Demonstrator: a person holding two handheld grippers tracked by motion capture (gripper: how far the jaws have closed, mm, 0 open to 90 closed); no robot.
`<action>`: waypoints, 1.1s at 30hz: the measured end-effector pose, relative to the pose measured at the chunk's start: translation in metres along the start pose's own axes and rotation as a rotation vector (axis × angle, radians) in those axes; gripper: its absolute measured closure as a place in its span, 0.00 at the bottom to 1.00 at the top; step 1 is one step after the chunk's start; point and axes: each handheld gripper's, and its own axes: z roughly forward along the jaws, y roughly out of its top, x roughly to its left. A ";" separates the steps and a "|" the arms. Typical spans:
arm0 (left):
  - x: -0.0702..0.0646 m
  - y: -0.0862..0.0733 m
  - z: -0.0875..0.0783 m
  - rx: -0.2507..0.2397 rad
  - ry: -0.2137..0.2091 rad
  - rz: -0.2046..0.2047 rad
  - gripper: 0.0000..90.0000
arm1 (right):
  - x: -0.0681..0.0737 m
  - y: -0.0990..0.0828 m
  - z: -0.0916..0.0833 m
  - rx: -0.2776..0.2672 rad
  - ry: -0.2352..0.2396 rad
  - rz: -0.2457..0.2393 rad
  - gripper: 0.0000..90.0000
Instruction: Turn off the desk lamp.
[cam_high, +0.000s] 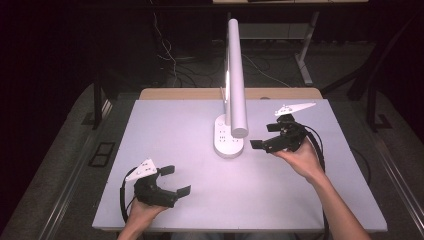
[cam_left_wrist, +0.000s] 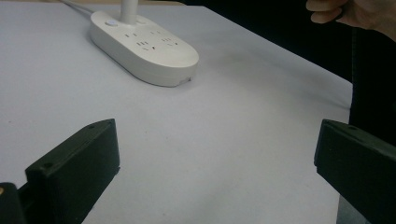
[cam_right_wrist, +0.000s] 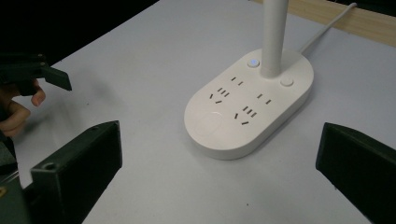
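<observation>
Right gripper (cam_high: 261, 139) near the lamp base (cam_right_wrist: 247, 109), jaws wide. Left gripper (cam_high: 176, 181) wide, well apart. Approach should stay level, likely toward a button.

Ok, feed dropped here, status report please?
Left gripper open, low near table edge. Right gripper open, beside lamp base. Base untouched on the white table. Nothing between.

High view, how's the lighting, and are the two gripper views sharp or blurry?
High view: the pale grey table top is brightly lit while the surroundings fall into darkness, and the white tubular lamp head looks overexposed. Left gripper view: the white oval lamp base with sockets is fairly sharp, the near black claw soft. Right gripper view: base sharp, lit button glowing.
</observation>
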 end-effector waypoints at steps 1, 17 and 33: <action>0.000 0.000 0.000 0.000 0.000 0.000 0.00 | 0.000 0.002 0.001 0.002 0.001 -0.001 0.01; 0.001 0.000 -0.001 -0.002 -0.002 -0.001 0.00 | -0.014 0.025 0.022 0.005 0.005 0.022 0.01; 0.002 0.000 0.000 -0.001 -0.003 0.003 0.00 | -0.046 0.032 0.048 -0.008 0.022 0.096 0.01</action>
